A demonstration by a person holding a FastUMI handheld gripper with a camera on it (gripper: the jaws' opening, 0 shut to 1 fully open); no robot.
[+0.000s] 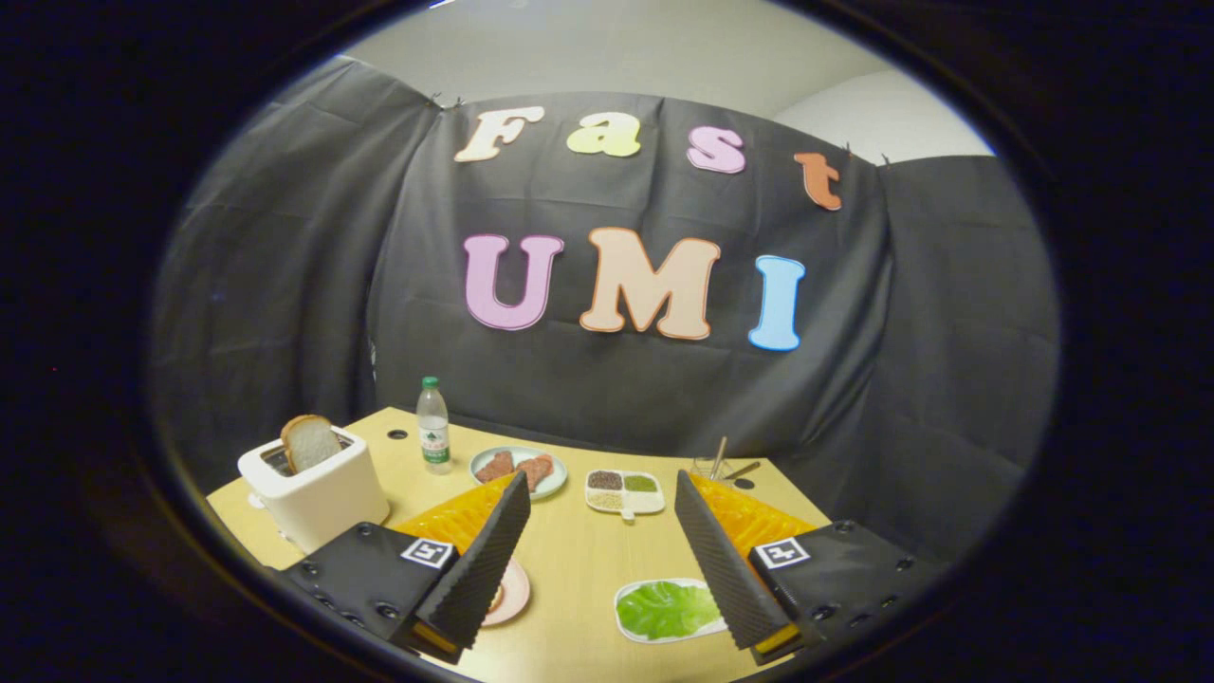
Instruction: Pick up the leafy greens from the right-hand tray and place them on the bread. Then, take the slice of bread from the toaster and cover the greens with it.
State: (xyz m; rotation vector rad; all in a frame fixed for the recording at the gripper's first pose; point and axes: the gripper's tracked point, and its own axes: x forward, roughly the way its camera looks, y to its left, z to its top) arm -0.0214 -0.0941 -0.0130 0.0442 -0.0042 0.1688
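Two ribbed fingers of the gripper (599,560) stand wide apart and hold nothing. Bare wooden table (579,560) shows between them, with lots of room to move.

Just inside the right finger lies the flat white tray (628,596) with the bright green leafy greens (667,609) on it. The right finger covers the tray's right edge. Beside the left finger sits a small pink plate (516,590), mostly hidden by that finger, so I cannot tell what is on it.

Far to the left, near the table's edge, stands the white boxy toaster (318,489). A slice of bread (309,442) with a brown crust sticks up out of its slot.

Beyond the fingers, in the middle, is a pale blue plate (560,474) with reddish-brown pieces of food. Next to it is a small white dish (626,493) split into four parts with tiny bits inside. A clear plastic water bottle (434,427) with a green cap stands upright between the toaster and the blue plate, close to the table's back edge.
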